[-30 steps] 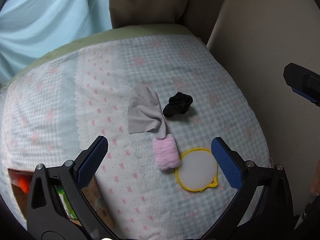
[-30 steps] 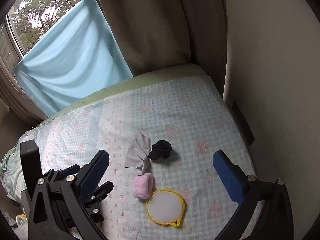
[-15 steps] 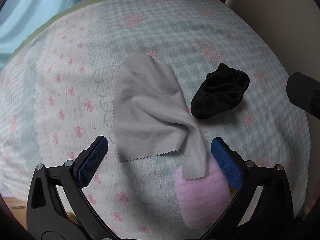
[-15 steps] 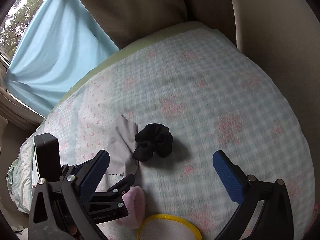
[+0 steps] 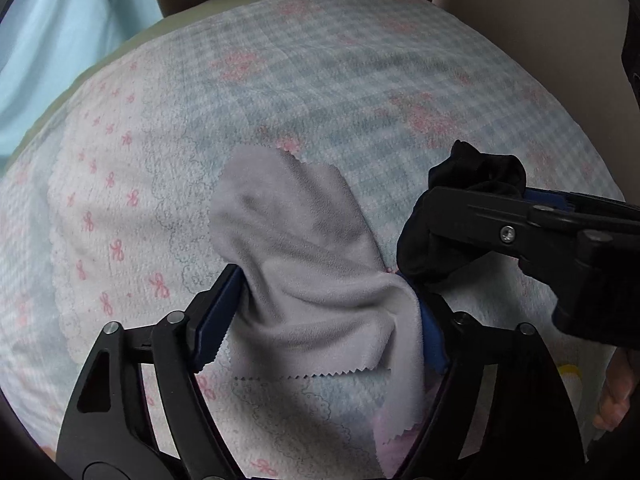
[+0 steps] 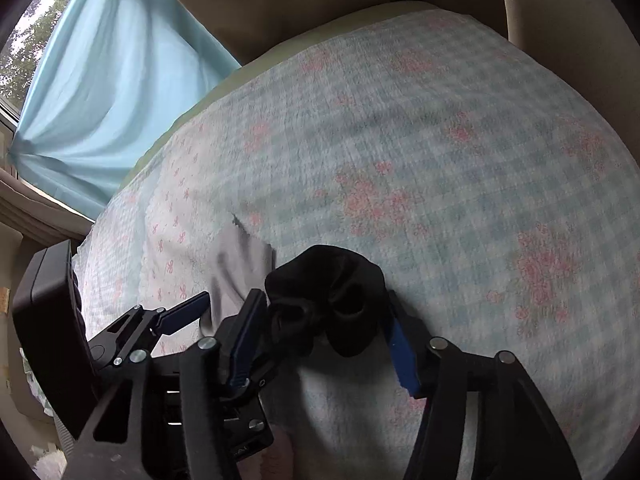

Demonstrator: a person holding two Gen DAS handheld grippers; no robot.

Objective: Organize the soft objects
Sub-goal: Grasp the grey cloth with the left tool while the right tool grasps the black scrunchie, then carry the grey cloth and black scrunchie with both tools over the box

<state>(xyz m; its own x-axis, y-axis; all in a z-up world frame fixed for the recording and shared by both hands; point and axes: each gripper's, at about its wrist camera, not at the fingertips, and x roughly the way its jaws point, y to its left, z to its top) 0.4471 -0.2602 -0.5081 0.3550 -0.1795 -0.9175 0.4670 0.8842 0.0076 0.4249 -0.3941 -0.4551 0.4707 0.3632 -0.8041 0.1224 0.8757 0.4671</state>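
Left tool: my left tool (image 5: pixel 328 304) pointed steeply down at the bed, its jaws closing on the grey cloth (image 5: pixel 304 264). The cloth was bunched up between the two blue pads (image 5: pixel 218 312), which already pressed into its folds.
Right tool: my right tool (image 6: pixel 320 332) was closing round the black sock (image 6: pixel 328 300). The left pad touched the sock's crumpled side, and the right pad sat against its far edge.
Where the cloth was: near the middle of the bed (image 5: pixel 360 80), on the seam where the white bow-print strip met the blue check. One zigzag-cut corner trailed toward the near edge, over a pink fluffy thing (image 5: pixel 390 440) that I could only partly see.
Where the sock was: just beside the cloth, on the side toward the bed's right edge, balled up on the check.
Doing it well: I judged that both grips needed fabric only. The bedcover was soft and would pinch up with the cloth if I pushed too deep. I should close fully on a thick fold, then lift straight up and check that the cover dropped away.
Risk: the cloth's loose corner might drag the pink thing as it rose. The two tools stood close together, so lifting them apart would be safer than crossing.
Writing: I saw faint raised lettering on the left tool's body in the right view, too small to read. Nothing else carried a label.
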